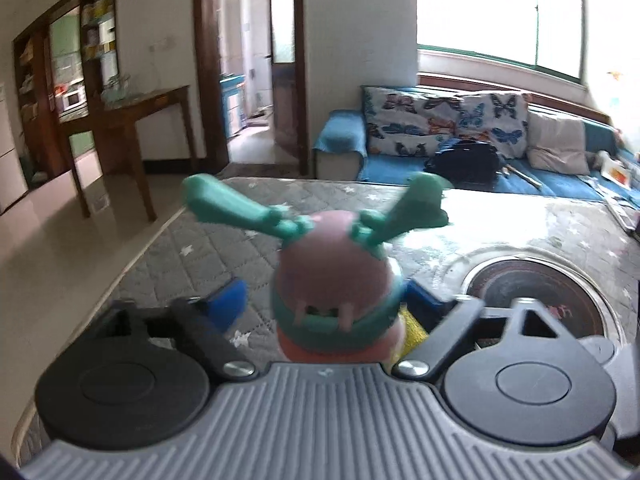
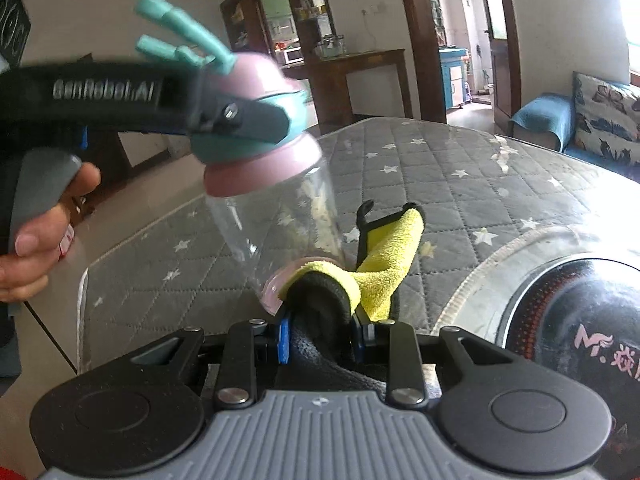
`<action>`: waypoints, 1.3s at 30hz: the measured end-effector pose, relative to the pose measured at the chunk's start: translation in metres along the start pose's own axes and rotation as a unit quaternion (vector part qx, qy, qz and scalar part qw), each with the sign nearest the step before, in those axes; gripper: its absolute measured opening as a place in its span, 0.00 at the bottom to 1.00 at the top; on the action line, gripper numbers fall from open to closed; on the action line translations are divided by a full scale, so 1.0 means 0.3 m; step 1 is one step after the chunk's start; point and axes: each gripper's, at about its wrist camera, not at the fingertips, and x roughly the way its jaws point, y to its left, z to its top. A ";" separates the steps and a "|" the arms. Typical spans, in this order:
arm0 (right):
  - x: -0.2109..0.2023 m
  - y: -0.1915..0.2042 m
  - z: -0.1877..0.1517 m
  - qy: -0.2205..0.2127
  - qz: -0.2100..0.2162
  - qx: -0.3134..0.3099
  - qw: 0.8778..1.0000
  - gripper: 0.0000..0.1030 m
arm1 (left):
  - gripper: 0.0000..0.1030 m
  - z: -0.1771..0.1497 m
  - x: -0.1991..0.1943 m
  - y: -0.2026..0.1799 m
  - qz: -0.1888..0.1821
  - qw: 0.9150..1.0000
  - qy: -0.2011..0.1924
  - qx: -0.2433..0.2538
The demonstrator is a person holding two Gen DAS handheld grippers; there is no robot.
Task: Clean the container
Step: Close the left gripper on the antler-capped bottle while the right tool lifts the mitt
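Right wrist | right hand-held gripper [image 2: 322, 340] pinches fuzzy yellow cloth [image 2: 384, 264] | left clamps clear bottle's [image 2: 280, 216] pink lid

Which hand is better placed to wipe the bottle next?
Right. The right gripper already pinches the yellow cloth against the bottle base; the left gripper is clamped around its lid.

The bottle [image 2: 280, 216] has a clear see-through body and a pink top [image 2: 260, 128] with a teal band around it. Two teal handles [image 2: 180, 40] stick up from the top like ears. It is tilted and held up above the grey quilted table. A yellow cloth [image 2: 384, 264] with a dark side touches the pink bottom end of the bottle.
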 end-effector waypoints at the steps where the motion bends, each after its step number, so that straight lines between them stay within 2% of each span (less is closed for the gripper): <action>1: -0.004 -0.002 0.002 -0.001 -0.002 0.000 1.000 0.27 | 0.70 0.000 0.001 0.004 -0.003 1.000 0.000 0.002; 10: -0.041 -0.039 0.038 -0.020 -0.004 0.030 0.999 0.27 | 0.70 -0.009 -0.014 0.065 -0.052 0.999 0.007 0.014; 16: -0.054 -0.075 0.083 -0.042 0.015 0.069 0.997 0.27 | 0.69 -0.013 -0.035 0.110 -0.083 0.996 0.020 0.023; 19: -0.063 -0.086 0.120 -0.058 0.039 0.092 0.993 0.27 | 0.67 -0.009 -0.056 0.126 -0.096 0.995 0.018 0.035; 24: -0.079 -0.080 0.185 -0.089 0.060 0.101 0.989 0.27 | 0.67 -0.008 -0.076 0.137 -0.094 0.994 0.017 0.055; 27: -0.085 -0.089 0.220 -0.108 0.085 0.119 0.983 0.27 | 0.67 -0.023 -0.085 0.148 -0.102 0.993 0.018 0.064; 32: -0.066 -0.098 0.265 -0.129 0.155 0.160 0.966 0.27 | 0.67 -0.067 -0.112 0.183 -0.115 0.991 0.016 0.061; 35: -0.021 -0.099 0.262 -0.122 0.178 0.175 0.961 0.27 | 0.67 -0.088 -0.128 0.198 -0.120 0.991 0.011 0.062; 39: 0.042 -0.129 0.225 -0.115 0.182 0.201 0.956 0.27 | 0.67 -0.101 -0.138 0.205 -0.123 0.990 0.005 0.065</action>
